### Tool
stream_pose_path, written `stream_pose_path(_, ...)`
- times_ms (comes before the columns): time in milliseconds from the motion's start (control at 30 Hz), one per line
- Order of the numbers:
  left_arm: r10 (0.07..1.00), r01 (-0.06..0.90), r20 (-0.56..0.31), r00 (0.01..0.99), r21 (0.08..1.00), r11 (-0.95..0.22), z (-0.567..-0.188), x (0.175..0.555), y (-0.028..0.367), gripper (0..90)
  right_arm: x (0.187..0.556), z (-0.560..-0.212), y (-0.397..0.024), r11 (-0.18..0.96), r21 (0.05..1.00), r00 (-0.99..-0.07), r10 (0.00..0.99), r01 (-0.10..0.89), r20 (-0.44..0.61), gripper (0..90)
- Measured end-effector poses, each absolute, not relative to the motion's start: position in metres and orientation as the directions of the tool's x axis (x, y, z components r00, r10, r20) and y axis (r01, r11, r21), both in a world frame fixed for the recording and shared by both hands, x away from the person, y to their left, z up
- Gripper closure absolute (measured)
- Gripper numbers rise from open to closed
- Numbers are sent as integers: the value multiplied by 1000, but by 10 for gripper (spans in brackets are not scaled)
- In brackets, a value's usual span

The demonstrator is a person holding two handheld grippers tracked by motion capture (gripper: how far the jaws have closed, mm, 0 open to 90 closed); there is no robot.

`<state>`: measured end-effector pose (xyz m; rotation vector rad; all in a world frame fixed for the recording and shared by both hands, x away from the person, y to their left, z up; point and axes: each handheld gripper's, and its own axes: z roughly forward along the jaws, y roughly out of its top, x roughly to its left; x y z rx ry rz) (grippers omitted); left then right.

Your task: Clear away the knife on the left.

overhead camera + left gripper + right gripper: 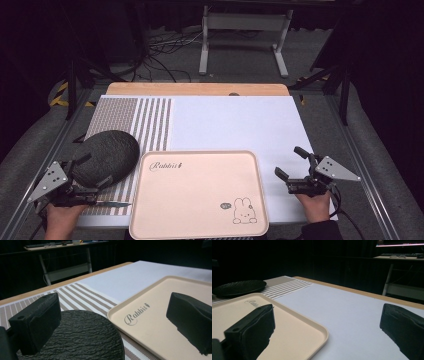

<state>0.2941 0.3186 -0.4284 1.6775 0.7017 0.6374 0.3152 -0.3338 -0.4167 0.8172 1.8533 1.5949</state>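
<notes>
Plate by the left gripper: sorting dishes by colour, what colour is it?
The plate is black with a rough, slate-like surface, clearest in the left gripper view.

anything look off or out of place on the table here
Nothing stands out. The black plate lies flat on the striped mat, the cream tray sits squarely beside it with nothing on it, and both tongs, left and right, rest open, holding nothing.

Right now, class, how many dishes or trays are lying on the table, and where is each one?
2. The black plate lies on the striped mat at the near left; the beige tray lies at the near middle, just right of the plate. Nothing seems hidden.
</notes>
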Motion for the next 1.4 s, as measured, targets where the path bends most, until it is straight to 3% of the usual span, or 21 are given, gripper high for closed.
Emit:
stream_pose_path(633,713,151,-1,701,978,-146,-425,296,322,5,315,-416,-333,102,991,-671,741,86,-17,8)
stream_pose_path(1000,668,172,73,741,941,-293,-416,299,316,2,316,-417,-331,105,990,-679,734,94,-13,8)
stream_pose_path(1400,561,243,73,824,850,-467,-397,306,317,5,318,-418,-328,128,986,-695,719,110,-15,13)
